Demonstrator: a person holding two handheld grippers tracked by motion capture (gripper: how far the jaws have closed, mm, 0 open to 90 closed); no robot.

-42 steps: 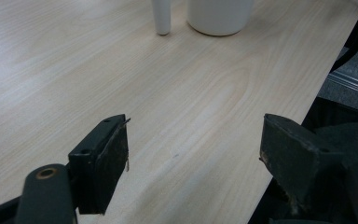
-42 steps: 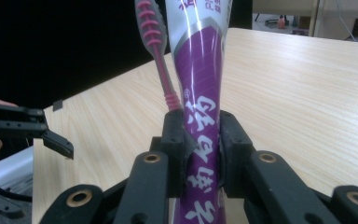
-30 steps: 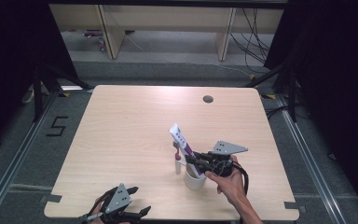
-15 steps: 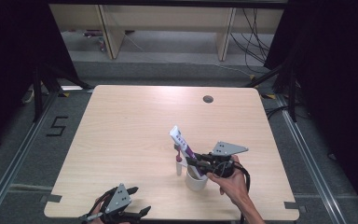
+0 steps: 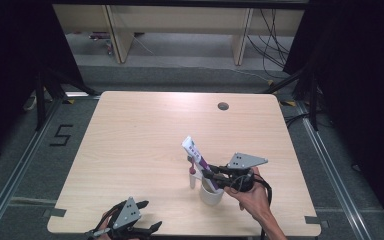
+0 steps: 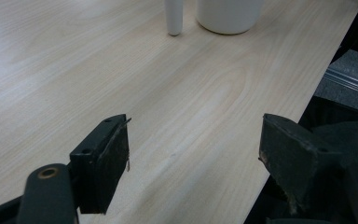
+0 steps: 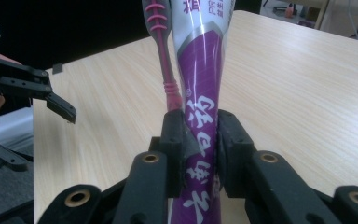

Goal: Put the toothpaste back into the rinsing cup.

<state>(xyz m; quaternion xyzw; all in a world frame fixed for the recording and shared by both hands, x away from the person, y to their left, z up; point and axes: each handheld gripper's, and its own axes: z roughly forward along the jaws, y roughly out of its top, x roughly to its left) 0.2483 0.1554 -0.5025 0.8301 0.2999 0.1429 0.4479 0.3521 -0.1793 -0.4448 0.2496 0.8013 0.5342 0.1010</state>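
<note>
Two fingers of the right gripper (image 7: 200,135) are clenched on the soft, light toothpaste tube (image 7: 200,70) above the cup (image 5: 213,194); the left gripper (image 6: 196,158) is left released.

light wooden table (image 5: 145,140), white cup (image 5: 213,194) (near front edge), small white tube (image 5: 192,180)

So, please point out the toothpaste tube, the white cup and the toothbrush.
toothpaste tube (image 7: 200,84): right gripper view, purple middle above the jaws.
white cup (image 5: 213,195): high view, front wall.
toothbrush (image 7: 168,86): right gripper view, pink neck beside the tube.
</note>
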